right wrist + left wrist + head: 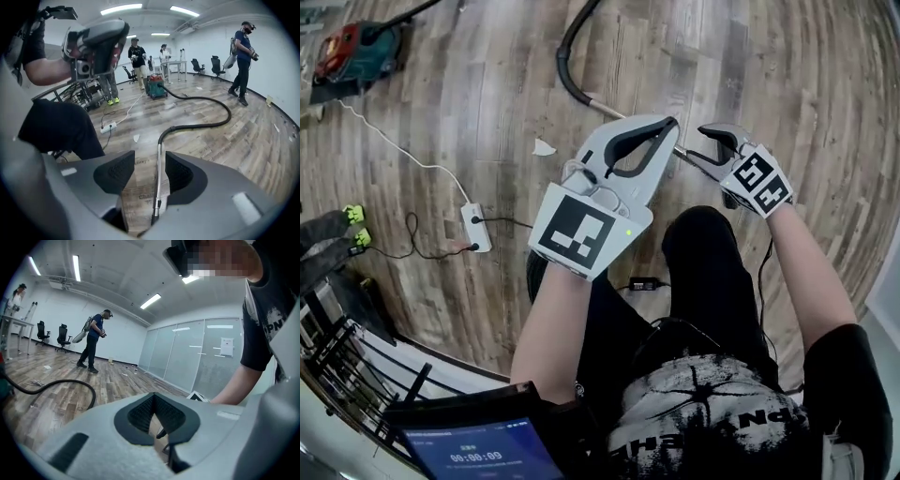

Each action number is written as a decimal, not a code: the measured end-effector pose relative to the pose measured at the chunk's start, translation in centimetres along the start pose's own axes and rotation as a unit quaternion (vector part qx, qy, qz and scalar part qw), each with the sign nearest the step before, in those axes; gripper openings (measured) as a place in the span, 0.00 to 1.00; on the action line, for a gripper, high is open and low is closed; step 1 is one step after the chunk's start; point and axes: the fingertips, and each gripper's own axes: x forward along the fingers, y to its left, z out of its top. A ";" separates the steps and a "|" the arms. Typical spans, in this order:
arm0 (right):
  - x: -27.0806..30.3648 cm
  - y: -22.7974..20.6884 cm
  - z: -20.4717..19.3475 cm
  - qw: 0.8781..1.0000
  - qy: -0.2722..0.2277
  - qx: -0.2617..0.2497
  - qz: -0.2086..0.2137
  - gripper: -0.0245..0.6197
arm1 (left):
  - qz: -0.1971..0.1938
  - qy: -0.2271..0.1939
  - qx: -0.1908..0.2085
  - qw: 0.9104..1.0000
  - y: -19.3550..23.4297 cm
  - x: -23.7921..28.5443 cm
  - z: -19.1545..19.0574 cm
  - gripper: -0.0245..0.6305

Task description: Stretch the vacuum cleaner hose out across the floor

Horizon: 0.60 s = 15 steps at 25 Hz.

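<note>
A person kneels on a wood floor, holding a gripper in each hand.

The left gripper [667, 127] is raised, with its jaws closed together on nothing. The right gripper [148, 173] has its jaws wide apart. The metal tube [158, 178] at the end of the hose shows in the gap, close to one pad but not pinched.

The black hose [206, 123] runs from the tube in a wide bend across the floor to the vacuum cleaner [154, 88], well away by a group of people.

The work looks to be at the point of taking hold, since the hose is not yet straight. The next move probably calls for closing the right jaws on the tube and drawing it away from the cleaner until the bend flattens.

From the head view, the left gripper covers part of the tube. The tube's near end is out of sight, and it is unclear whether the tube lies on the floor or is lifted into the jaws.
</note>
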 end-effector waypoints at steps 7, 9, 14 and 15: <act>16.2 -4.1 -15.9 0.998 0.065 0.023 0.014 0.38 | 0.038 0.025 0.038 0.998 3.7 3.9 -12.5 0.04; 20.6 -4.8 -20.3 0.996 0.084 0.026 0.022 0.38 | 0.055 0.031 0.034 0.997 4.2 4.2 -16.0 0.04; 26.6 -5.4 -25.8 0.986 0.158 0.023 0.044 0.36 | 0.107 0.046 0.015 0.993 6.1 2.6 -19.1 0.04; 27.3 -5.4 -26.7 0.983 0.174 0.019 0.046 0.36 | 0.117 0.056 0.003 0.992 6.4 2.0 -19.8 0.04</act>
